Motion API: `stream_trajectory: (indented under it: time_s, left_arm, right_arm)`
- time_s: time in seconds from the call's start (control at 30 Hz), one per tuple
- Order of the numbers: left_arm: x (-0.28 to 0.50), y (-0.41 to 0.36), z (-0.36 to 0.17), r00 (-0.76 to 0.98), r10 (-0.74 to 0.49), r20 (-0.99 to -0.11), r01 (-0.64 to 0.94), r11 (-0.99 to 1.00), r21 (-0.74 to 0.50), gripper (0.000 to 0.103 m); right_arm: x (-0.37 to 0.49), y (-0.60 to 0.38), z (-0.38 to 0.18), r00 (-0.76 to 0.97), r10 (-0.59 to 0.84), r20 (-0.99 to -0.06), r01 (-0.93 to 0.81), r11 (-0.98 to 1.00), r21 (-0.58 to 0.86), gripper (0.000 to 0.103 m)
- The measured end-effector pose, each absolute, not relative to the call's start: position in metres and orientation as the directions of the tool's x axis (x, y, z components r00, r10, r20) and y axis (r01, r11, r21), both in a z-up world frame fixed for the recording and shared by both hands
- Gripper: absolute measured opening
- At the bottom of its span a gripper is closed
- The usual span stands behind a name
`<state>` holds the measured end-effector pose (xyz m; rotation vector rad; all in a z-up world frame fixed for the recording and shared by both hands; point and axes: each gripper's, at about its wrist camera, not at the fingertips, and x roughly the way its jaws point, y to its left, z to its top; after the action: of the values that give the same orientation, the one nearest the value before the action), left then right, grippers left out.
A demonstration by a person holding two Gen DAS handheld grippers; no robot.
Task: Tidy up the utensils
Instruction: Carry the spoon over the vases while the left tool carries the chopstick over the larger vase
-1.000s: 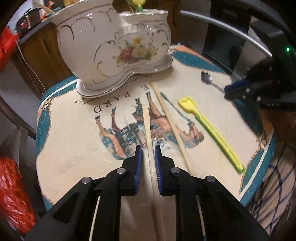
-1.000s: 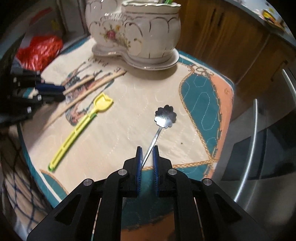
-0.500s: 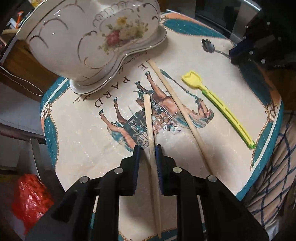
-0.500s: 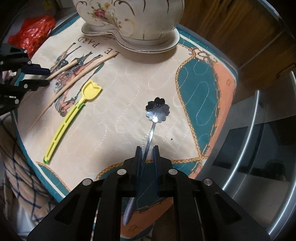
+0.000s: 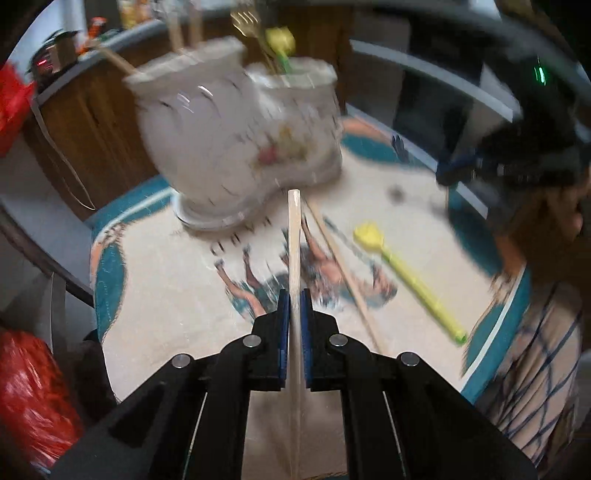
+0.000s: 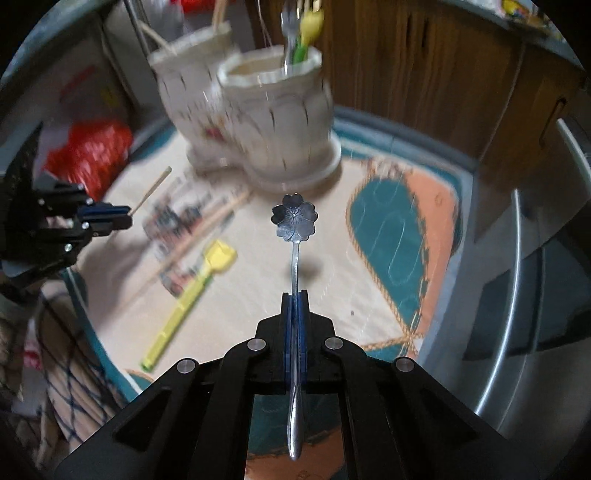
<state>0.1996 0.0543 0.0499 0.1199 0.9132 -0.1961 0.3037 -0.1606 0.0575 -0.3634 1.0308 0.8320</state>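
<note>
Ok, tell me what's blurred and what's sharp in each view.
Left wrist view: the white floral ceramic holder and printed tablecloth smear with motion; the left tongs and their wooden chopstick stay crisp. Right wrist view: background smeared, the right tongs and flower-shaped metal spoon sharp, its shadow soft.

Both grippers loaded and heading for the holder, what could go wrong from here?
1. The left gripper pinches the chopstick mid-length; the long free end could hit the ceramic holder.
2. The right gripper clamps the flower spoon by its thin handle; it may pivot.
3. The holder's compartment already holds a fork, crowding the spoon's entry.
</note>
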Motion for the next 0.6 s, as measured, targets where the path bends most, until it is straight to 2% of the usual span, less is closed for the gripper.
stream_trajectory:
  time_s: [0.23, 0.6]
  left_arm:
    - [0.179, 0.071, 0.081, 0.735, -0.188, -0.652, 0.155, 0.982, -0.109, 0.006]
    - [0.176, 0.078, 0.125, 0.884, -0.170, -0.436, 0.120, 0.983, -0.139, 0.006]
  right_arm:
    - [0.296, -0.172, 0.082, 0.305, 0.608, -0.733, -0.736, 0.639, 0.224, 0.004]
    - [0.296, -0.169, 0.116, 0.398, 0.757, -0.519, -0.733, 0.602, 0.316, 0.004]
